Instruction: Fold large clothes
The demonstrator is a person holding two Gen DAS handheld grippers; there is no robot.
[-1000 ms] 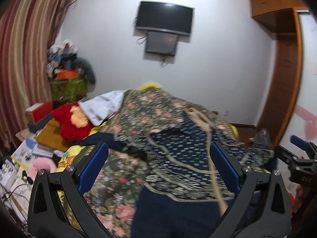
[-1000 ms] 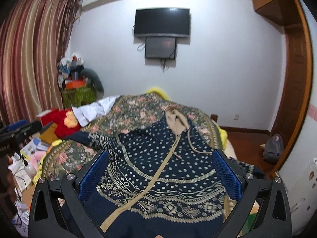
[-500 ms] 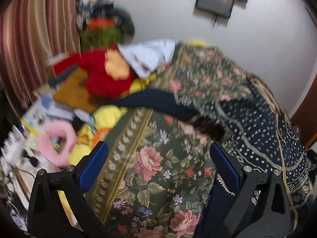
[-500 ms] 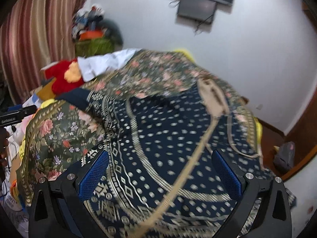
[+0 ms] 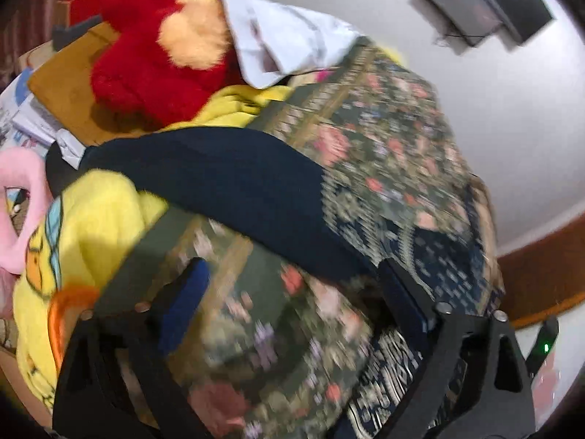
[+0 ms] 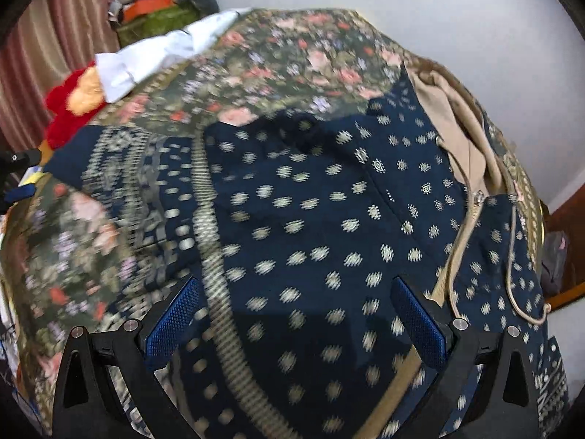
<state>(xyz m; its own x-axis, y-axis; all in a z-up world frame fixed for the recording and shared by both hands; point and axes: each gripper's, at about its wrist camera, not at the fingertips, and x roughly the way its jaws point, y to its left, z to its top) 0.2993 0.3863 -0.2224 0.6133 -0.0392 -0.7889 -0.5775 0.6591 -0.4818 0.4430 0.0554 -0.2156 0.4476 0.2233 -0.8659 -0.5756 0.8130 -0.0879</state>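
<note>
Fingers (image 6: 416, 323) spread above the dotted hoodie (image 6: 329, 219); no legible writing.

Hooded garment (image 6: 329, 219) lying on the bedspread (image 6: 292, 58)
Its sleeve (image 5: 226, 183) is reaching left across the bedspread; plush toy (image 5: 146, 58) and white cloth (image 5: 285, 47) are sitting behind the sleeve
</note>
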